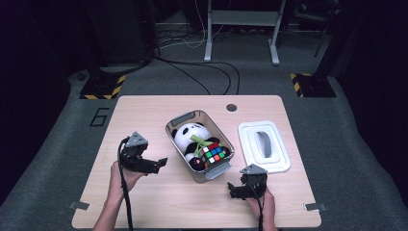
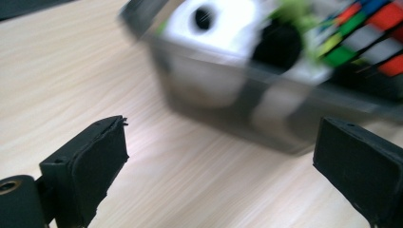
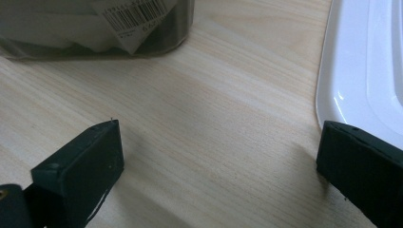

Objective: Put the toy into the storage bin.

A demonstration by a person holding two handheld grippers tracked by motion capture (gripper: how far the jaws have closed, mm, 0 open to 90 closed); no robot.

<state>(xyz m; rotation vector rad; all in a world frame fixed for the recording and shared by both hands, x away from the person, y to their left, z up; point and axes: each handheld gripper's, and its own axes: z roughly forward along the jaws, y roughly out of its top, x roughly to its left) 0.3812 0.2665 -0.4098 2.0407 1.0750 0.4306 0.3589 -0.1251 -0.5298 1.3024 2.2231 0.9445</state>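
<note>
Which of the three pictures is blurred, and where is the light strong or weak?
Left gripper view: the bin and panda are smeared by motion blur. Right gripper view: sharp, with glare on the white lid. High view: the table is lit, the surrounding floor dark.

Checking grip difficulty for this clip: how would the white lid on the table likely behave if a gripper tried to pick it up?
The lid lies flat on the table, so its edge probably gives little to pinch. Its glossy white surface suggests smooth plastic, likely slippery between the jaws. It looks thin and broad, so probably light, and it may tilt if lifted by one edge.
</note>
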